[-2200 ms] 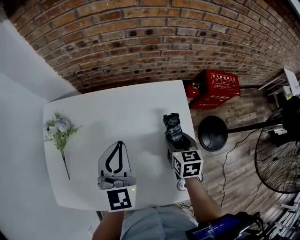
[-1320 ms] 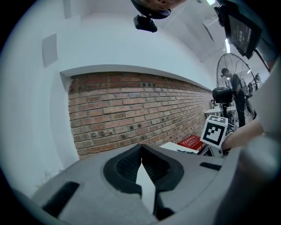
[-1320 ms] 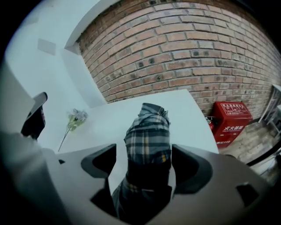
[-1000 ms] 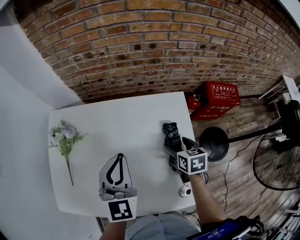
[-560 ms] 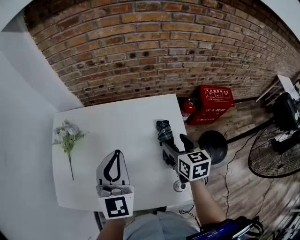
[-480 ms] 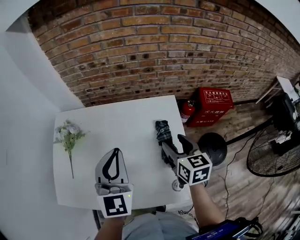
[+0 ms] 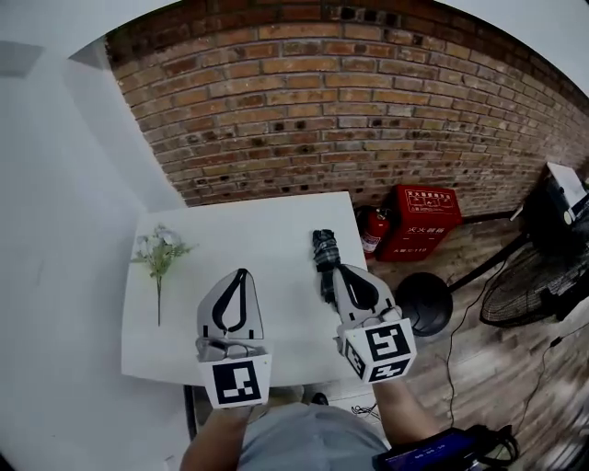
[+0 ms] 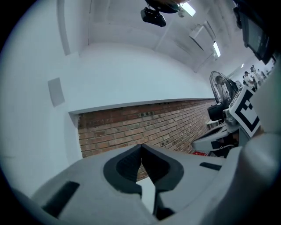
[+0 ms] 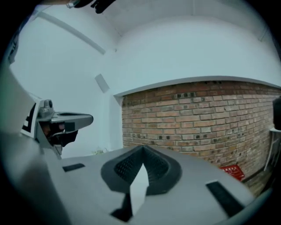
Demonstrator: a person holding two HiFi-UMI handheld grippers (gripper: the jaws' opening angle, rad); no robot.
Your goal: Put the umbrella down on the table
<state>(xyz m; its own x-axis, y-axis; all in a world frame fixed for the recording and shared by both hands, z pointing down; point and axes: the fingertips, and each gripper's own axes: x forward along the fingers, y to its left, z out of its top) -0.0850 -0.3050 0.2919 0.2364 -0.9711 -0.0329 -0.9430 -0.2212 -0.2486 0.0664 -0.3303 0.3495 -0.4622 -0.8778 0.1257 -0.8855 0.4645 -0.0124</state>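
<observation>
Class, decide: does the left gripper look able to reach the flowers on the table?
Probably yes: bare table lies between the left gripper and the flowers, and the umbrella lies off on the other side.

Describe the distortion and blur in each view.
Head view: fisheye bows the brick wall, the white table is sharp. Left gripper view: black round vignette, ceiling light glares, left gripper soft up close. Right gripper view: bluish cast, right gripper blurred.

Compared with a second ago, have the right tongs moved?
Yes: the right tongs, now shut, have come up and back off the umbrella lying on the table.
</observation>
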